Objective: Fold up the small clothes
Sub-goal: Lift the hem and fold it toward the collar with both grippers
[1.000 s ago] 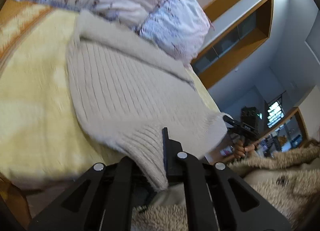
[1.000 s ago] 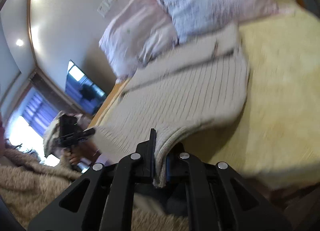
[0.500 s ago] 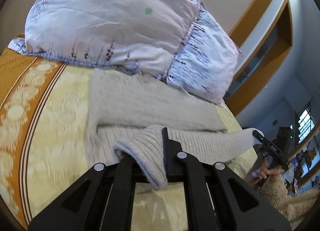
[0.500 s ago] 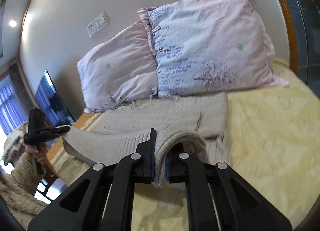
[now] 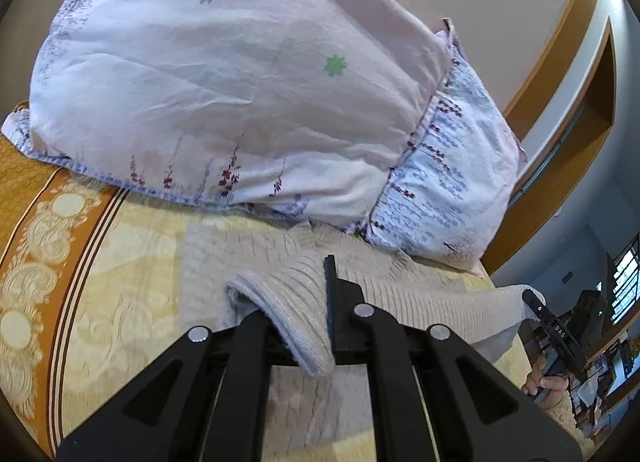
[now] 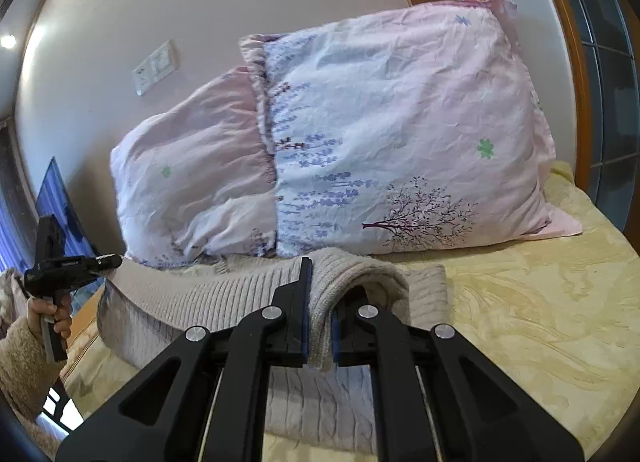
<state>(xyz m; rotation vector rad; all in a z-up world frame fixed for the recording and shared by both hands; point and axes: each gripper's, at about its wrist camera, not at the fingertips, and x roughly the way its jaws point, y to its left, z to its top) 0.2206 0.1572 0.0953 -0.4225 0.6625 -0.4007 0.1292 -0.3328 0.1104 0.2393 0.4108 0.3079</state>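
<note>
A beige ribbed knit sweater (image 5: 408, 294) lies on the yellow bedspread (image 5: 120, 294) just below the pillows. My left gripper (image 5: 308, 302) is shut on one ribbed hem corner, held over the sweater's body. My right gripper (image 6: 320, 302) is shut on the other hem corner of the sweater (image 6: 208, 298). The hem stretches between both grippers, doubled over the upper part. The right gripper also shows in the left wrist view (image 5: 540, 310), and the left gripper in the right wrist view (image 6: 108, 260).
Two floral pink-and-white pillows (image 6: 384, 134) lean on the wall right behind the sweater. The bedspread has an orange patterned border (image 5: 44, 246) on the left. A wooden headboard frame (image 5: 560, 74) and a wall socket (image 6: 156, 66) are behind.
Both grippers have carried the hem forward from the bed's near edge towards the pillows, folding the sweater's lower part over its upper part. Both stay shut on the hem.
</note>
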